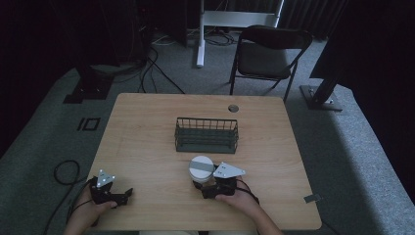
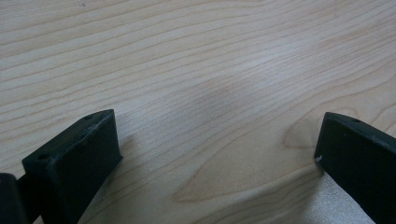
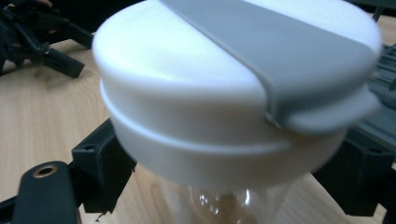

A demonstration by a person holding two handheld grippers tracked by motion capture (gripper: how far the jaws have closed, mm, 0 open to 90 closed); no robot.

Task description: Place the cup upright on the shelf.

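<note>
A light wooden table (image 1: 147,142) with rounded corners fills the middle of the high view, its grain running across the frame. Near its far edge, right of centre, sits a small round cable hole (image 1: 233,108). A dark wire basket (image 1: 207,134) stands on the wood at the centre of the frame. Just below it, toward the lower middle, a clear jar with a white lid and a grey band (image 1: 201,169) stands on the tabletop. In the left gripper view bare wood grain (image 2: 201,84) spreads across the whole frame.

Dim lab or studio: floor cables (image 1: 151,73), stand bases (image 1: 320,95), folding chair (image 1: 268,54).
</note>
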